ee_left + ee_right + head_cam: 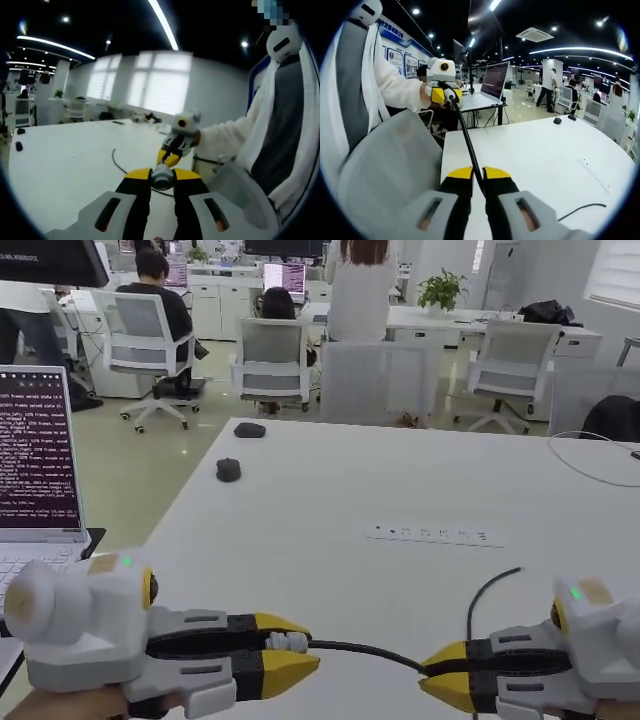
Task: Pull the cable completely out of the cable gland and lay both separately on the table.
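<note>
Pinching: left tool (pixel 300 652) the cable gland (pixel 162 175), right tool (pixel 479 176) apparently the cable (pixel 465 134).

Yellow tips on black, white bodies, a small green light on each: my left claw (pixel 303 650) and my right claw (pixel 428 673). Black: cable (pixel 360 648), mouse (pixel 228 470). Pale grey: cable gland (pixel 287 642). Plain white: tabletop (pixel 400 490). Dark purple, lined with rows of pale text: laptop screen (pixel 35 450).

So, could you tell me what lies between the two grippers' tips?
A span of black cable, from the cable gland in the left gripper to the right gripper, in the head view.
</note>
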The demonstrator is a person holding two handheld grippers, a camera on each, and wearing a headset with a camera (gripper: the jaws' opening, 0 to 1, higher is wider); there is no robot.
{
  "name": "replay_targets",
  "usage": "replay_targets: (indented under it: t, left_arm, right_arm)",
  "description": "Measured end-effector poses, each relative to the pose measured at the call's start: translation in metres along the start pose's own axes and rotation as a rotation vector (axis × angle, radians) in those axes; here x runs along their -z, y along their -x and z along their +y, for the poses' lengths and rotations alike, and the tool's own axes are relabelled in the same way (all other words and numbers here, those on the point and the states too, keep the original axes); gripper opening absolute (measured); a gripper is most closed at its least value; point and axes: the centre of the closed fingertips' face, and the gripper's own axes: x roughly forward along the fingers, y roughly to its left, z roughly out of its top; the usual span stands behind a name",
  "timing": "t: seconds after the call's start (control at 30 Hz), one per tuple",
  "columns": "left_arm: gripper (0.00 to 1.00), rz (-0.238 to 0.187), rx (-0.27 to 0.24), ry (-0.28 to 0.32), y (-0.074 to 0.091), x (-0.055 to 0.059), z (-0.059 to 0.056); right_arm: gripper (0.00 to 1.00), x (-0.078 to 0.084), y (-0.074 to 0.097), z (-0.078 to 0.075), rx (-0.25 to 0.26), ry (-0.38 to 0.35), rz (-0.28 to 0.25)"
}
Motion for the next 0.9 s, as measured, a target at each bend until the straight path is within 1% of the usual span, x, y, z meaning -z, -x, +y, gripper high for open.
replay_targets:
  t: [0.13, 0.27, 0.33, 0.43, 0.47, 0.57, 0.63, 0.7, 0.83, 0.9]
  left_arm:
    - [0.17, -0.012, -0.007, 0.015, 0.003, 0.004, -0.001]
    - [0.17, -0.009, -0.015, 0.025, 0.005, 0.008, -0.001]
    - [0.17, -0.008, -0.019, 0.029, 0.006, 0.009, -0.001]
    - [0.17, -0.006, -0.025, 0.037, 0.006, 0.012, -0.002]
    - [0.17, -0.005, -0.027, 0.038, 0.006, 0.013, -0.002]
    - [0.17, -0.001, -0.032, 0.05, 0.007, 0.019, 0.0]
    - [0.17, 0.002, -0.037, 0.059, 0.006, 0.023, 0.002]
    - [0.17, 0.001, -0.041, 0.069, 0.006, 0.025, 0.003]
    - [0.17, -0.003, -0.051, 0.078, 0.006, 0.025, 0.006]
    - [0.17, -0.013, -0.06, 0.086, 0.007, 0.025, 0.01]
  right_arm:
    - [0.06, 0.016, -0.003, -0.007, 0.01, -0.013, 0.018]
    - [0.05, 0.032, -0.01, -0.019, 0.03, -0.023, 0.034]
    - [0.05, 0.04, -0.015, -0.025, 0.041, -0.038, 0.036]
    - [0.05, 0.057, -0.025, -0.039, 0.07, -0.074, 0.055]
    - [0.05, 0.059, -0.026, -0.041, 0.073, -0.079, 0.06]
    - [0.04, 0.08, -0.038, -0.054, 0.086, -0.075, 0.139]
    - [0.04, 0.089, -0.046, -0.061, 0.093, -0.095, 0.152]
    - [0.04, 0.099, -0.052, -0.068, 0.104, -0.116, 0.163]
    - [0.04, 0.114, -0.06, -0.075, 0.116, -0.136, 0.186]
    - [0.04, 0.123, -0.064, -0.078, 0.122, -0.138, 0.207]
